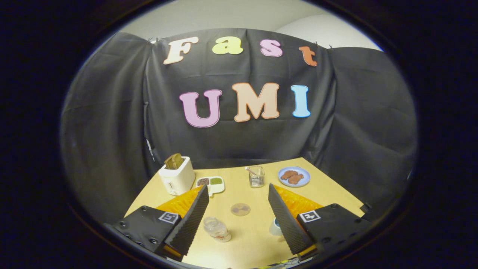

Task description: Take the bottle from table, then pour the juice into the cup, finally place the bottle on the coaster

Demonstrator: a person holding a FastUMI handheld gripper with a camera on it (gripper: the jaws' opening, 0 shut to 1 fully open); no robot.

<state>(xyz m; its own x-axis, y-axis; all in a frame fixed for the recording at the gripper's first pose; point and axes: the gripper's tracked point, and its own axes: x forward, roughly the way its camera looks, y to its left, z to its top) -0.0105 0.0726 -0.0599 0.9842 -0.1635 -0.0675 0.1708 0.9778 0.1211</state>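
The desk (328,194) is seen from above; toward its near edge the juice bottle (217,228) stands upright, between the spread, empty fingers of the gripper (239,215) and nearer the left one, the coaster (240,209) just beyond it

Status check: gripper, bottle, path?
Gripper open, above table, holding nothing. Bottle upright between fingers, untouched. Cup beside right finger, coaster ahead. Nothing blocking.
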